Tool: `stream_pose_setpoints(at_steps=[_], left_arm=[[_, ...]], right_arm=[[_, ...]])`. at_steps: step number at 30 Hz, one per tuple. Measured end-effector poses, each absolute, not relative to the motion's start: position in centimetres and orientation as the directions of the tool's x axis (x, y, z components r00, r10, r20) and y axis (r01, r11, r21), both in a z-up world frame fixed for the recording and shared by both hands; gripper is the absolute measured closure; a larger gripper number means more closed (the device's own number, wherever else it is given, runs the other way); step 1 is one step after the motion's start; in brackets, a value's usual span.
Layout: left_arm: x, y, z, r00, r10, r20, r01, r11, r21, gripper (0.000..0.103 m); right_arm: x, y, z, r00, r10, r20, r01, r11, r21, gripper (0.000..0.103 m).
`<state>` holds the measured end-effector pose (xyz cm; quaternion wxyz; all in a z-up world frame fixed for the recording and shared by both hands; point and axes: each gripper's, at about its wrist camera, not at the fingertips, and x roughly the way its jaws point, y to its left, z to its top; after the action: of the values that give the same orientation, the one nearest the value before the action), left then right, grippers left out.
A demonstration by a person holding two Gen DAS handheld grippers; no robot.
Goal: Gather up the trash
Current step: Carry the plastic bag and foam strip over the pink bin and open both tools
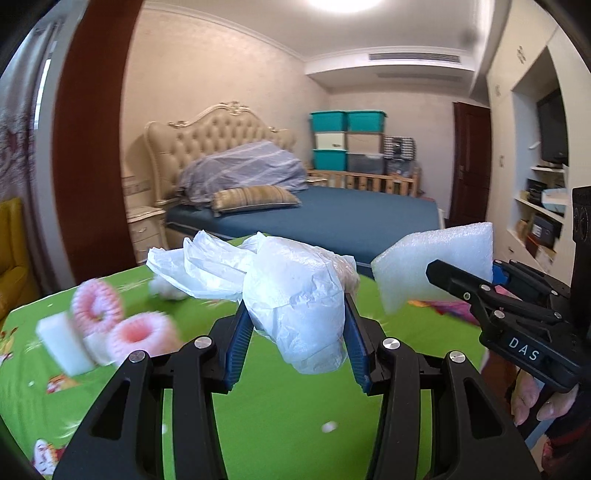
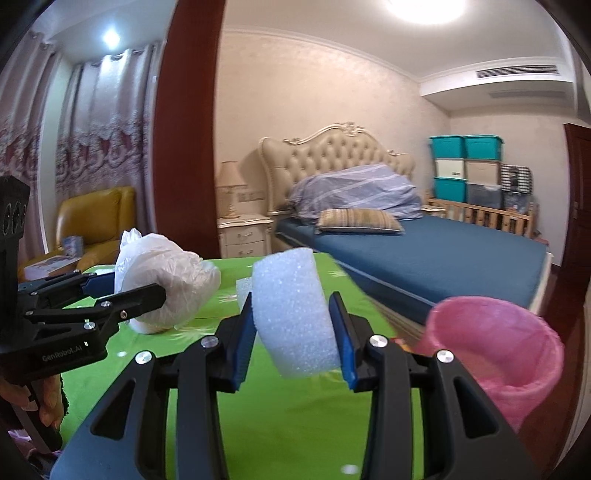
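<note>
Trash in both: left claw (image 1: pixel 299 325) clamps plastic wad (image 1: pixel 295 295), right claw (image 2: pixel 293 341) clamps foam (image 2: pixel 295 314) (carry step). Next: drop into pink bin (image 2: pixel 495 347).

Both views are bright, lit by a glaring ceiling lamp (image 1: pixel 345 3) at the top edge. Fisheye distortion bends the walls, and dark vignetting fills the corners. Motion blur smears the pink foam rings (image 1: pixel 122 325) on the bench (image 1: pixel 280 417).
</note>
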<state>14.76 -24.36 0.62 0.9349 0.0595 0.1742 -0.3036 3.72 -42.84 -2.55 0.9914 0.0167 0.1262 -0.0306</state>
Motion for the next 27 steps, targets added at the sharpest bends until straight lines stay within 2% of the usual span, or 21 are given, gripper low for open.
stream_pose_setpoints(at_steps=[9,14,20,27], left_arm=[[15.5,-33.6,1.1,0.64,-0.66,-0.393,0.721,0.693,0.011,0.058],[16.8,-38.7,1.4,0.541,-0.727,-0.423,0.785,0.617,-0.056,0.058],[16.9,-45.1,1.3,0.485,-0.759,-0.434,0.826,0.561,-0.059,0.058],[17.5,-50.8,0.6,0.437,-0.769,-0.468,0.849,0.524,-0.068,0.058]], right_arm=[[0.9,-51.4,-2.4,0.94,-0.232,-0.251,0.235,0.972,-0.02,0.065],[-0.6,-57.8,-2.2,0.914,-0.316,-0.256,0.325,0.946,-0.006,0.065],[-0.6,-64.6,-2.9,0.888,-0.358,-0.288,0.382,0.924,0.032,0.065],[1.4,-67.6,-4.3,0.866,-0.37,-0.336,0.401,0.916,0.028,0.065]])
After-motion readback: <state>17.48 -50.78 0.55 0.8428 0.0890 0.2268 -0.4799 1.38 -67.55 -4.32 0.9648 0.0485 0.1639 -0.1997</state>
